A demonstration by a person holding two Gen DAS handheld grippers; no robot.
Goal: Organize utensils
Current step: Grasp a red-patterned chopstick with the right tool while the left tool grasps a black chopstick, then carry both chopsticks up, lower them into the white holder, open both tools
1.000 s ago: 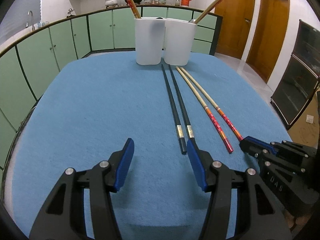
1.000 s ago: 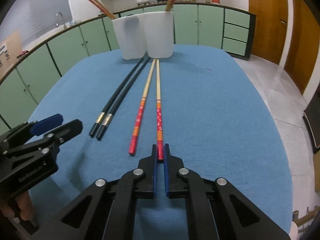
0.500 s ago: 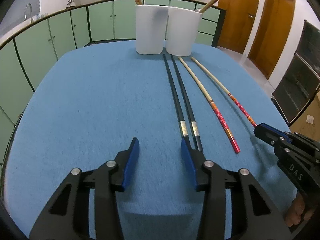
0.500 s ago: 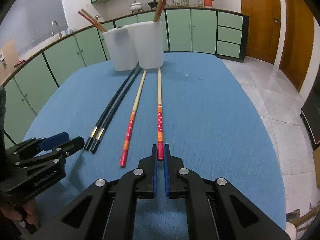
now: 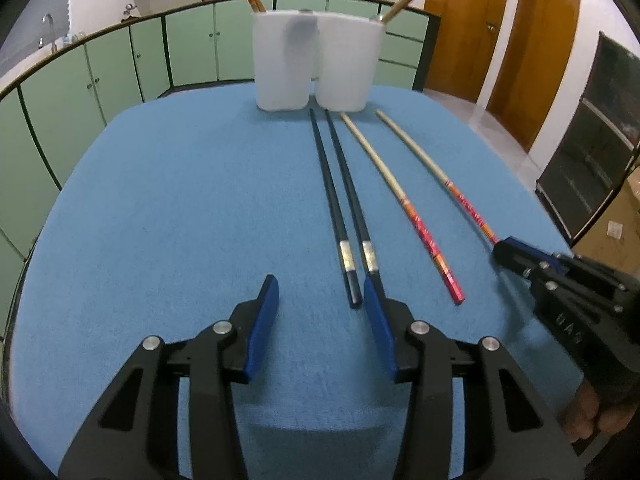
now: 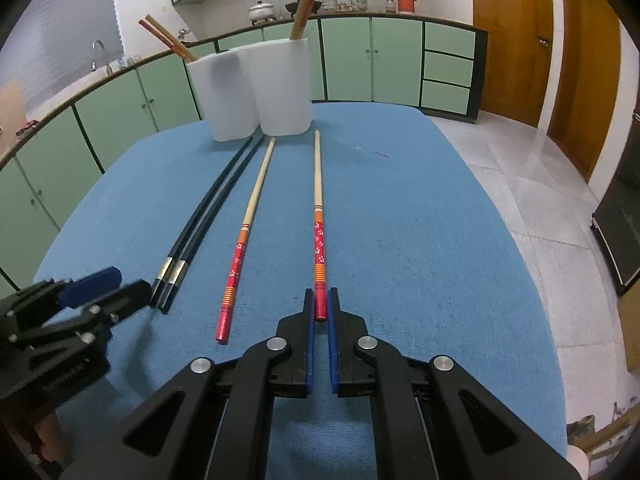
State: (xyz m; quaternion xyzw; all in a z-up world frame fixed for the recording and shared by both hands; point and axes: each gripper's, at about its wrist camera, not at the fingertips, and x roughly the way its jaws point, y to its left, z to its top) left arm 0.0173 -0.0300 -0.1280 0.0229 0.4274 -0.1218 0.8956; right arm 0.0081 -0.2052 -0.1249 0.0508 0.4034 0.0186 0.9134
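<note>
The red chopstick (image 6: 319,248) clamped in the right gripper (image 6: 319,307) has swung away from its twin (image 6: 240,248) — a second ago the two lay nearly touching, now a clear strip of blue cloth (image 6: 420,240) separates them. The left gripper (image 5: 318,300) has narrowed its jaws — its right pad now sits against the nearer black chopstick (image 5: 352,208).

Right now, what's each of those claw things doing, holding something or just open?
Left gripper: open, holding nothing; one black chopstick lies between its fingers.
Right gripper: closed on the red end of a red-and-bamboo chopstick.
</note>
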